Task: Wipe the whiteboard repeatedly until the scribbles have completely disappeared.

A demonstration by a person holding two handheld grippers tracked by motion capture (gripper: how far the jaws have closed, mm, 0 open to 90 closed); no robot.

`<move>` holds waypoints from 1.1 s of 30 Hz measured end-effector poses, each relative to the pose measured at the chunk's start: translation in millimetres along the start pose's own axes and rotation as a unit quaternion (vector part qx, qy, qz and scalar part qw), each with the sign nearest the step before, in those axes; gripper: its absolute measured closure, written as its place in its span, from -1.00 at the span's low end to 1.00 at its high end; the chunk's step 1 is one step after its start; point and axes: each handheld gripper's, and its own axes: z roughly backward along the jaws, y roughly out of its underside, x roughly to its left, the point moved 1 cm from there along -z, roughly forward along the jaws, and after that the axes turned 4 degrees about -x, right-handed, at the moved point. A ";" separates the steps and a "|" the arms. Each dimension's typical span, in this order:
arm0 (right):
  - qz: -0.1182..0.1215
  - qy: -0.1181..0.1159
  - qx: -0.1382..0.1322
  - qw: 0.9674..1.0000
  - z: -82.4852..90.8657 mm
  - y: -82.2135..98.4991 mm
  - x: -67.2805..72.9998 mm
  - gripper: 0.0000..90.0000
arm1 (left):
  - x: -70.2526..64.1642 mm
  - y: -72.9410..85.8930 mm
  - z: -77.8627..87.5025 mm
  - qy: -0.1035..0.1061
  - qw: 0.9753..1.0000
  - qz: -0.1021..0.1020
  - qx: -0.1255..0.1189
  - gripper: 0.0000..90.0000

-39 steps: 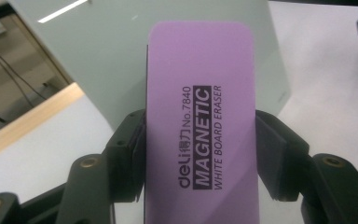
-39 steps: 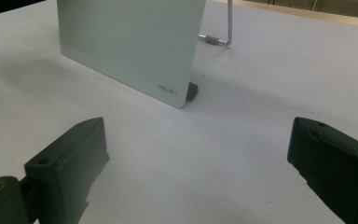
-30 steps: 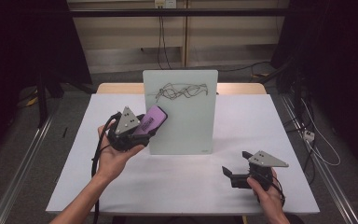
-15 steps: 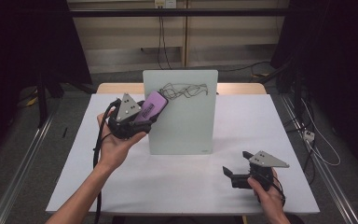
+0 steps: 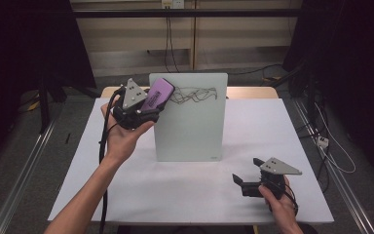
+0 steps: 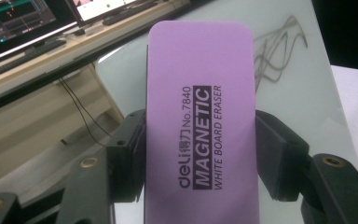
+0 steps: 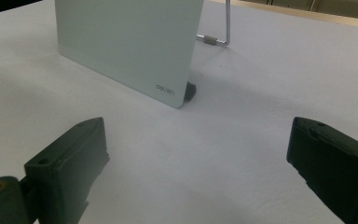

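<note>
The white worktop (image 5: pixel 126 195) carries one standing thing, a pale glass whiteboard (image 5: pixel 190 131) propped upright on a wire stand near the middle, with a tangle of dark scribble (image 5: pixel 195 93) across its top edge. That scribble reads as the work in hand: it is to be wiped off.

The left gripper (image 5: pixel 141 109) is raised at the board's upper left corner, its jaws clamped on the long sides of a purple magnetic whiteboard eraser (image 5: pixel 157 93). In the left gripper view the eraser (image 6: pixel 200 126) stands lengthwise between the jaws, with the scribble (image 6: pixel 275 51) just beyond its far right corner.

Compared with a second ago, the left hand has climbed and tipped the eraser upward, from about mid-height beside the board to its top corner, level with the marks. That suggests the approach is nearly finished and the wiping stroke comes next; whether the eraser touches the glass yet cannot be told, and no marks look removed.

The right gripper (image 5: pixel 246 185) rests low on the worktop near the front right, unchanged from a second ago, well apart from the board, its jaws spread wide and empty. The right gripper view looks toward the board's lower corner (image 7: pixel 168 88).
</note>
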 end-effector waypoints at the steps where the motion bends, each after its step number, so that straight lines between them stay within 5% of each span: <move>1: 0.000 0.000 0.000 1.000 0.1 0.0 -0.1 -0.89 | -0.3 -1.2 -1.1 -0.001 1.000 -0.004 0.002 -0.08; 33: 0.001 -0.003 0.003 1.000 -0.2 0.4 0.8 -0.89 | 2.2 11.6 -10.8 -0.015 0.999 -0.033 0.019 -0.08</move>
